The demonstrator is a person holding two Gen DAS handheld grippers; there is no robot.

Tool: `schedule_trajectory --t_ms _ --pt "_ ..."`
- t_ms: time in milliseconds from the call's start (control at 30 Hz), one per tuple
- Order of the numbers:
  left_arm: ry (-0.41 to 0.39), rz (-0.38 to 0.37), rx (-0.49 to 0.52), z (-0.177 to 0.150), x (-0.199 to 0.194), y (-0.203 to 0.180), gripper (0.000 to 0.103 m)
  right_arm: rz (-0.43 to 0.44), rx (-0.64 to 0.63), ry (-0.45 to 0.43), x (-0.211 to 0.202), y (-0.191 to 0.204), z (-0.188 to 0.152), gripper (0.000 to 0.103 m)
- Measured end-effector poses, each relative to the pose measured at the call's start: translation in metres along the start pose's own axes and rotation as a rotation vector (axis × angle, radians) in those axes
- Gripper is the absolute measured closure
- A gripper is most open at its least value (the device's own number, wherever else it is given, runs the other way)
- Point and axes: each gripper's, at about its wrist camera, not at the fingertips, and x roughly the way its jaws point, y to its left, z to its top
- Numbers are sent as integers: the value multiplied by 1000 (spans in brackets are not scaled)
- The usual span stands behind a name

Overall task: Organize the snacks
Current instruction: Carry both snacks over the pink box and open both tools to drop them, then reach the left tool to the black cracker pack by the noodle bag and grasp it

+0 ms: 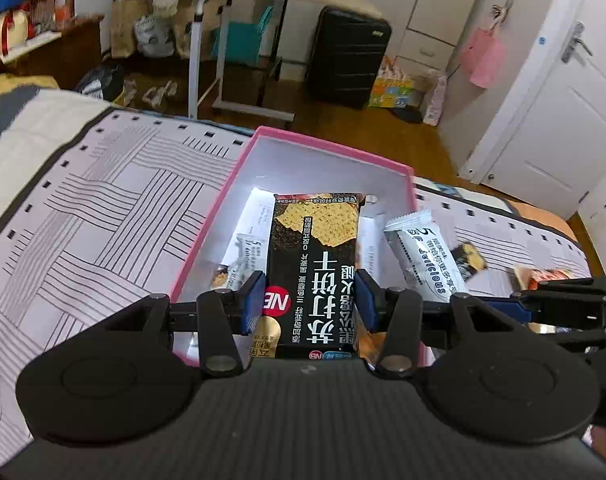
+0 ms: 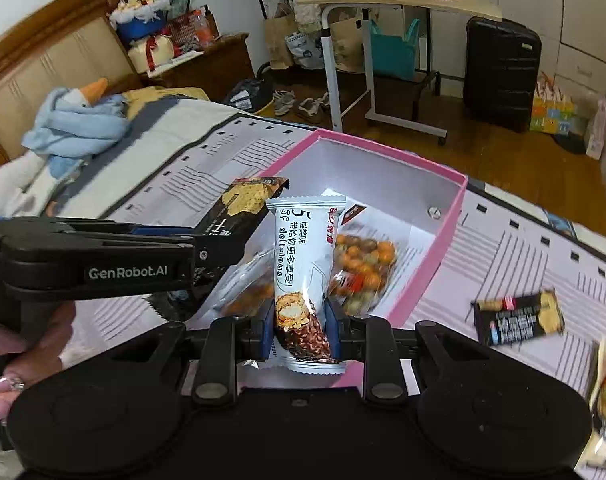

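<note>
Partway through: left gripper (image 1: 309,300) clamped on black cracker pack (image 1: 317,264), right gripper (image 2: 301,326) on white wafer bar (image 2: 303,276), both over pink box (image 2: 449,216) holding several snacks, others loose on bed (image 2: 543,256).

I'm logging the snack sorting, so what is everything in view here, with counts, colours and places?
Box: one, pink, on bed.
Cracker pack: one, black, held over box.
Wafer bar: one, white, held over box.
Nut bag: one, clear, orange contents, in box.
Small pack: one, black, on bedspread right of box.
Bedspread: one, lilac striped.
Suitcase: one, black, on floor.
Left gripper: black, shut on cracker pack.
Right gripper: black, shut on wafer bar.
</note>
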Motion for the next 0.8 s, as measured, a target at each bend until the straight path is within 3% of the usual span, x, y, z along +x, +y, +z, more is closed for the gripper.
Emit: schedule_trajectory --t_ms 300,367,433,633,800 --pt "66 22 -66 14 57 20 57 -49 -83 -6 42 0 12 72" --pt "75 26 -87 13 64 21 55 -47 -93 -5 46 0 13 70" --pt "79 30 -106 14 70 22 53 -49 -86 -9 48 -3 12 61" --pt "62 44 -78 7 56 15 49 -38 -59 -48 21 -10 4 57" --pt "73 8 -30 1 25 5 49 -58 -37 -106 -37 -19 -7 54"
